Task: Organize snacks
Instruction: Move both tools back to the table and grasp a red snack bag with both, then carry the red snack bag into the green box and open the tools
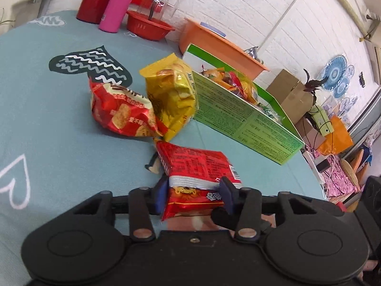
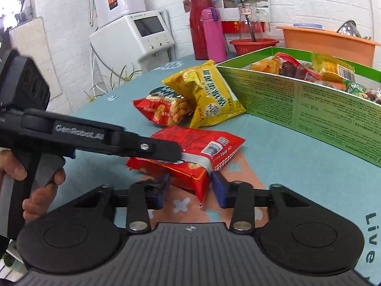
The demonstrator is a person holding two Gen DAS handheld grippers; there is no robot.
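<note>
A red snack bag (image 1: pixel 197 164) lies on the teal tablecloth (image 1: pixel 59 143) close in front of me. My left gripper (image 1: pixel 194 194) is shut on its near end, a blue pad on either side. From the other side my right gripper (image 2: pixel 189 187) is shut on a corner of the same red bag (image 2: pixel 200 143), and the left gripper's black fingers (image 2: pixel 162 149) reach across its top. A yellow bag (image 1: pixel 173 95) and a red cracker bag (image 1: pixel 121 112) lie just beyond. To the right of these stands a green box (image 1: pixel 238 119) holding several snacks.
At the back of the table stand a red flask (image 2: pixel 198 23), a pink bottle (image 2: pixel 213 33), a red bowl (image 2: pixel 253 45), a glass jar (image 2: pixel 250 21) and an orange basin (image 2: pixel 326 43). A hand (image 2: pixel 35 190) holds the left gripper's handle. The table's edge runs past the green box (image 2: pixel 309 109).
</note>
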